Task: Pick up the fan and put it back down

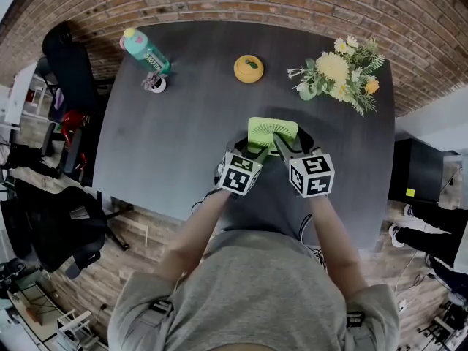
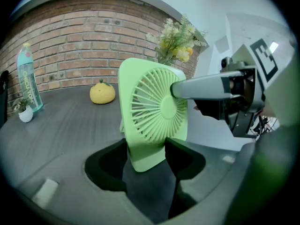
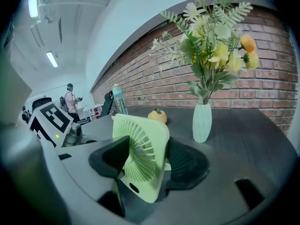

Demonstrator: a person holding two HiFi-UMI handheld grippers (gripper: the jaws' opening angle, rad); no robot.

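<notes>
holding the green fan (image 2: pixel 152 111) with both: left gripper (image 2: pixel 146 159) closed on its lower edge, right gripper (image 3: pixel 143 161) clamped on its front and back.

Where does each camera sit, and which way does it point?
Head view: on the person's head, facing steeply down at the table; forearms, left gripper and right gripper show.
Left gripper view: on that gripper, looking along its jaws at the fan; the right gripper shows.
Right gripper view: likewise, facing the vase; left gripper's cube at left.
Shared: all three show the fan, clamped by both.
</notes>
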